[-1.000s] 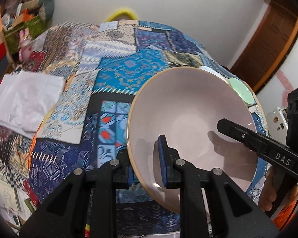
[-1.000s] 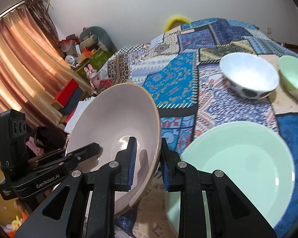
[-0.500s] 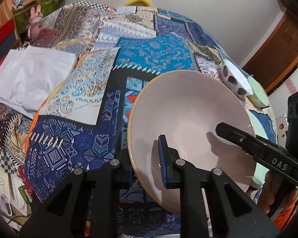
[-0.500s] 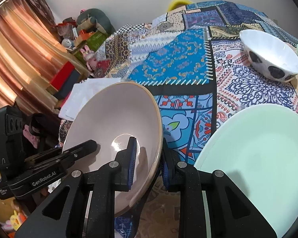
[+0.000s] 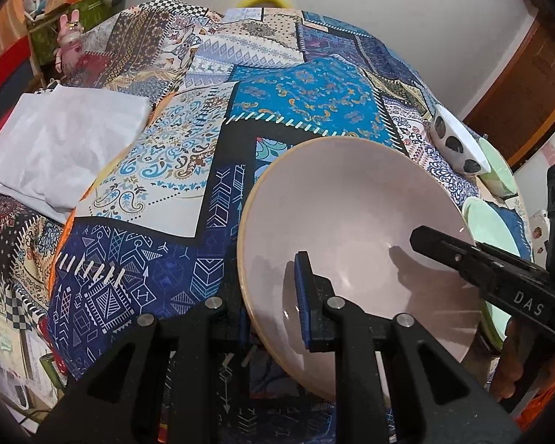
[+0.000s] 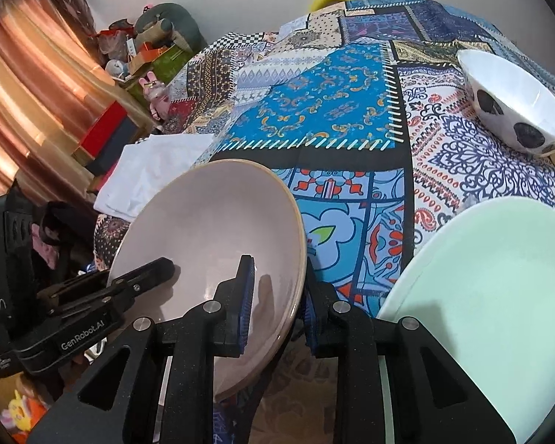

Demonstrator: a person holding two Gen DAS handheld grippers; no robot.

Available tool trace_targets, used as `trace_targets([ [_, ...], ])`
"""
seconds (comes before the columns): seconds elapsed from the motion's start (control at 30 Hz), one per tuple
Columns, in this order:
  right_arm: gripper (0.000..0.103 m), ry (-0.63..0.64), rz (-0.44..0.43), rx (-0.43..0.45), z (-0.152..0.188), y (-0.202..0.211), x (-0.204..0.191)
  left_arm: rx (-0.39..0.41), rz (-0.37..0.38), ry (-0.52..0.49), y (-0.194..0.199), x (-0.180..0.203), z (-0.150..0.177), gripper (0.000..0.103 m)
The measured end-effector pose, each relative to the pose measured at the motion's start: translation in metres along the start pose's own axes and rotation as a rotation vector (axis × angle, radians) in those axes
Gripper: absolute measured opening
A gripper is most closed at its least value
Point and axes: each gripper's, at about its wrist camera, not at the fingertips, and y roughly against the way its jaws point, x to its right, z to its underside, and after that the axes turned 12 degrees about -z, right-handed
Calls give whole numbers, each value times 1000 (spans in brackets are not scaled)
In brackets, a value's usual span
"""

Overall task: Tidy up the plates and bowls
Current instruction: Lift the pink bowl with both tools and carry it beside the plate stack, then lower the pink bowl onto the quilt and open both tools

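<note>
Above the patchwork bed, both claws grip the pink bowl by opposite rims: left claw clenched, right claw loosening beside the green plate.

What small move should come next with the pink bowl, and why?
Probably lower the pink bowl the last bit onto the quilt. Left gripper clamps one rim; the right gripper, jaws opening, straddles the other, beside the green plate.
</note>
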Motion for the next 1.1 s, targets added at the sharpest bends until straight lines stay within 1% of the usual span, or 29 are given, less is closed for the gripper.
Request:
trace_targets([
  [0.17,23,22,20,19,-3,3,-3,-11,7,-1,-3,-2,1,19],
  [0.27,23,39,29,40,-3,11,-4,2,-7,-10,2,-1,3,19],
  [0.43,24,46,29,47,-3,20,-3,18,-30,-21,14,-1,5,19],
  [0.5,24,52,23,55,-3,27,-3,27,-48,-20,20,-3,6,19],
  [0.57,24,69,14,64,-1,38,-4,45,-69,-21,28,-4,7,22],
  [0.73,24,115,43,103,1,66,-5,86,-94,-31,51,-1,5,24],
  [0.8,24,116,53,118,1,82,0,111,-98,-39,63,3,4,27],
  [0.87,24,119,70,135,1,94,5,152,-108,-51,75,10,1,37],
  [0.93,26,123,95,154,1,107,10,197,-114,-63,89,18,-3,43],
  [1.0,27,124,120,172,1,121,18,230,-116,-73,100,27,-6,45],
  [1.1,28,115,147,195,-1,138,31,256,-95,-91,110,43,-15,47],
])
